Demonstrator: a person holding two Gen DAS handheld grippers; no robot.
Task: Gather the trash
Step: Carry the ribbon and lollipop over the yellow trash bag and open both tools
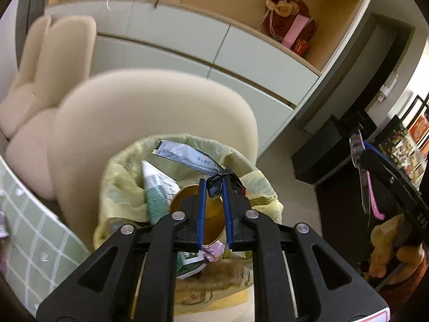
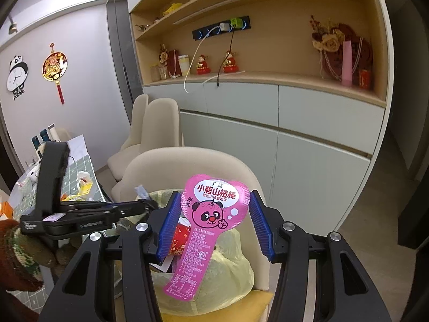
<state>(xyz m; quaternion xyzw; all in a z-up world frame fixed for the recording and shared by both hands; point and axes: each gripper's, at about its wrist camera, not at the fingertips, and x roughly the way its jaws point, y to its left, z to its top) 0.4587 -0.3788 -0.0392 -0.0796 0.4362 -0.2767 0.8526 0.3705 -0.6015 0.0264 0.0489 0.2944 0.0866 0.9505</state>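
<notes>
The pink wrapper [image 2: 211, 214] with a panda face stands between the wide-apart fingers of the right tongs [image 2: 213, 224]. The left tongs [image 1: 214, 187] pinch a grey wrapper [image 1: 187, 155] over the bin [image 1: 120, 177].

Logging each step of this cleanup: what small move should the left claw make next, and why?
Probably open the left claw: it pinches the silver wrapper by its dark end over the yellow-lined bin, so releasing should drop it in.

The trash bin [image 1: 187, 187] mouth is crowded with wrappers and a gold cup [image 1: 211, 209]; a beige chair back [image 1: 150, 112] rises close behind it.
</notes>
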